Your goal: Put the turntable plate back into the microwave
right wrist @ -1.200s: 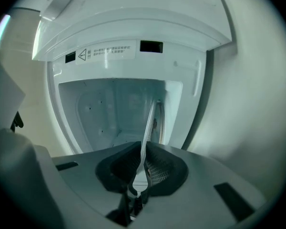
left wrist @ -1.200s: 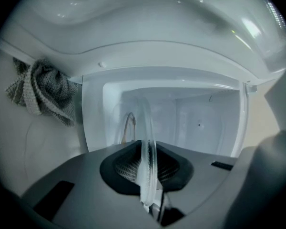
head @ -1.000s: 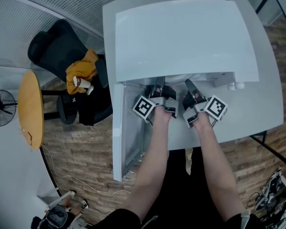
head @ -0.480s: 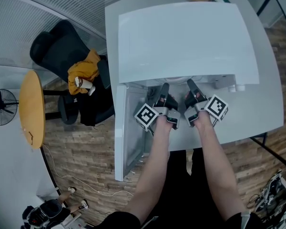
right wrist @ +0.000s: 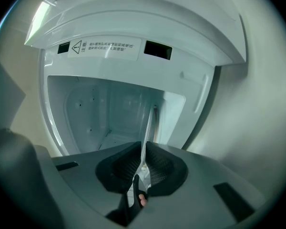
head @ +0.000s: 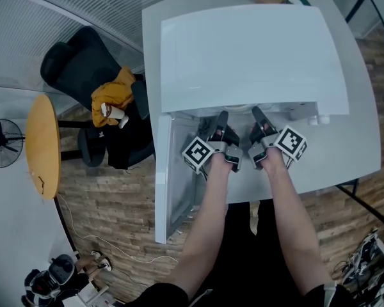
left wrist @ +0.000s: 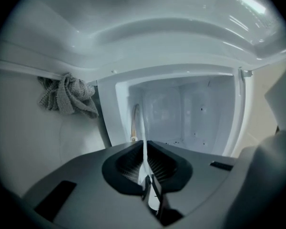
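White tabletop [head: 349,149] is carrying the microwave [head: 249,50], whose top is hiding most of the turntable plate [right wrist: 148,128] from us. Our left gripper [head: 220,120], jaws just closing, is pinching the plate's thin edge. Our right gripper [head: 258,118] is clamping it too, at the cavity mouth.

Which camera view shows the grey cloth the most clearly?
The left gripper view. There the crumpled grey cloth shows unblocked, to the left of the open microwave. The head view and the right gripper view show nothing of it.
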Tool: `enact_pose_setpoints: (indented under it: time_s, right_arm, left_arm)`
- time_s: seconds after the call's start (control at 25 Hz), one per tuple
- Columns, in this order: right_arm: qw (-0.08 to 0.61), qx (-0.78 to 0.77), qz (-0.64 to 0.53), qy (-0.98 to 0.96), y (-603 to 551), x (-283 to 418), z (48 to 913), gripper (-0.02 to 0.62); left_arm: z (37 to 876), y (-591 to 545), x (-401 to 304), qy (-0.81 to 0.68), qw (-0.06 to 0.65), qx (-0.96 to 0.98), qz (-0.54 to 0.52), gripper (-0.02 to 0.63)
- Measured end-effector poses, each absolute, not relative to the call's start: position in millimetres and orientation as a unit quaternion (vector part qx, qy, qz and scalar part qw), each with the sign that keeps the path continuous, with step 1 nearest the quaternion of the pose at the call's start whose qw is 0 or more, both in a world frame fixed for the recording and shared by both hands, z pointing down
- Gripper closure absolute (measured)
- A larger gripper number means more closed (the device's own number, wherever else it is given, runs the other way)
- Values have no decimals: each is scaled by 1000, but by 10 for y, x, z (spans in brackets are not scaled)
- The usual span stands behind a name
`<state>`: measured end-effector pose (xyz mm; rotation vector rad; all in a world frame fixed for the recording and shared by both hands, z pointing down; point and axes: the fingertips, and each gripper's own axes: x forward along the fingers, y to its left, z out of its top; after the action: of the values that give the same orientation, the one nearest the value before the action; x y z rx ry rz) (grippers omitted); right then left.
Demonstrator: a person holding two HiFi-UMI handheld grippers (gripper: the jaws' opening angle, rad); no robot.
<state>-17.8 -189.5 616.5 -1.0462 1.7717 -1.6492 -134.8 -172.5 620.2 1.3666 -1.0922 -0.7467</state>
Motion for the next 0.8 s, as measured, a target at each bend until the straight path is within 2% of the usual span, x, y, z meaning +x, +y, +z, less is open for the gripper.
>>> enact_pose_setpoints:
  time_s: [0.36,0.52,0.8]
  right_arm:
    - [198,-396,-601,666,-1940,-221,6174,546]
    - [206,-394,-607,659,-1923,-189,6180,518]
    - [208,-395,-602,662,-1872,-108,6131,531]
  left_arm:
    - [6252,-1818,-1376,-473,588,574,-319,586]
    - [6256,-1851,-1392,-475,586,575,-319,586]
    - [6222,-1831,-1440,-482,584,567,-325,584]
